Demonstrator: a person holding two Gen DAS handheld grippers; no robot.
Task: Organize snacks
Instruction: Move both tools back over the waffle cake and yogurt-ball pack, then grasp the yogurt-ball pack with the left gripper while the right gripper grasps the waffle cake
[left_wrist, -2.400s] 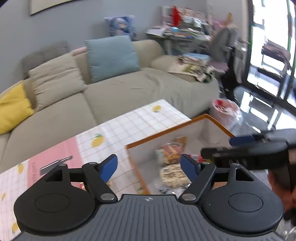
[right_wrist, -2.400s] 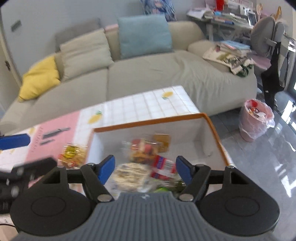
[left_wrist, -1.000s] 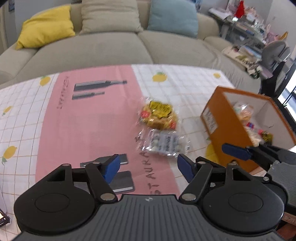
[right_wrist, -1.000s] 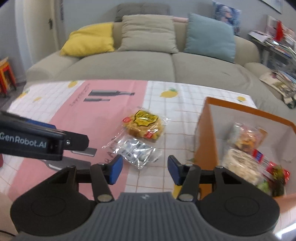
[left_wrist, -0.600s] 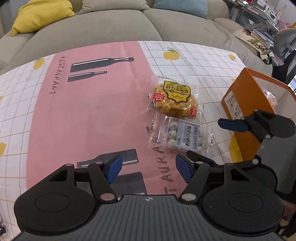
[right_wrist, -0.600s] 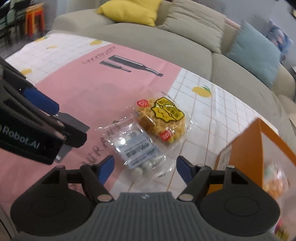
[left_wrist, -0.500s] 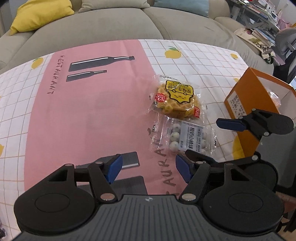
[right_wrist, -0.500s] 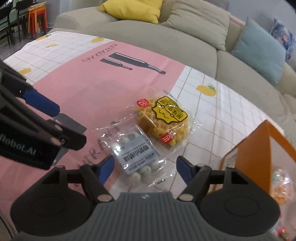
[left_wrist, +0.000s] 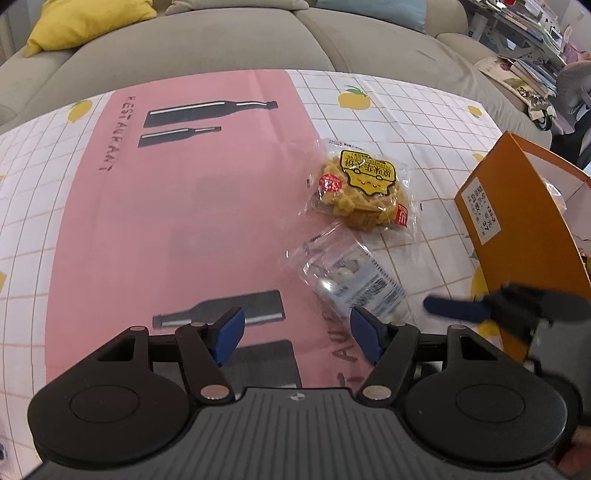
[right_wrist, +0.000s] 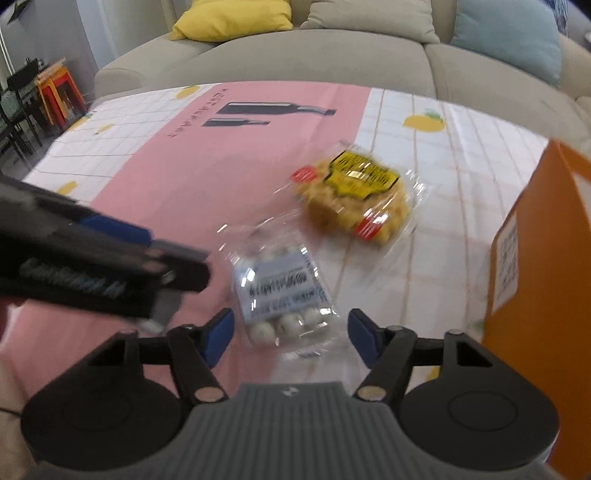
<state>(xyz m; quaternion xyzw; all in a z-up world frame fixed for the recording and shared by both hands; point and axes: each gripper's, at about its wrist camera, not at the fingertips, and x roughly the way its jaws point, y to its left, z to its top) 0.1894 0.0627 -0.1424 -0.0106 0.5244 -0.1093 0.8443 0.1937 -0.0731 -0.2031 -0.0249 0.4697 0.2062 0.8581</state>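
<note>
A clear packet of white balls (right_wrist: 280, 288) lies on the pink strip of the tablecloth, its near end between the fingertips of my right gripper (right_wrist: 290, 334). The jaws are closing and the pads do not touch the packet. A yellow-labelled waffle packet (right_wrist: 354, 195) rests just beyond it. In the left wrist view my left gripper (left_wrist: 297, 332) hangs open over the cloth with nothing between its fingers; the clear packet (left_wrist: 351, 280) and waffle packet (left_wrist: 362, 192) sit ahead to the right. The orange box (left_wrist: 517, 229) stands at the right.
The orange box (right_wrist: 539, 258) rises close on the right of the right gripper. The left gripper's fingers (right_wrist: 122, 229) reach in from the left, near the clear packet. A beige sofa (left_wrist: 221, 40) with cushions runs along the table's far edge.
Both grippers swung from over the box to the table and came down over the two packets. The right gripper drew in on the clear packet, which now lies turned.
</note>
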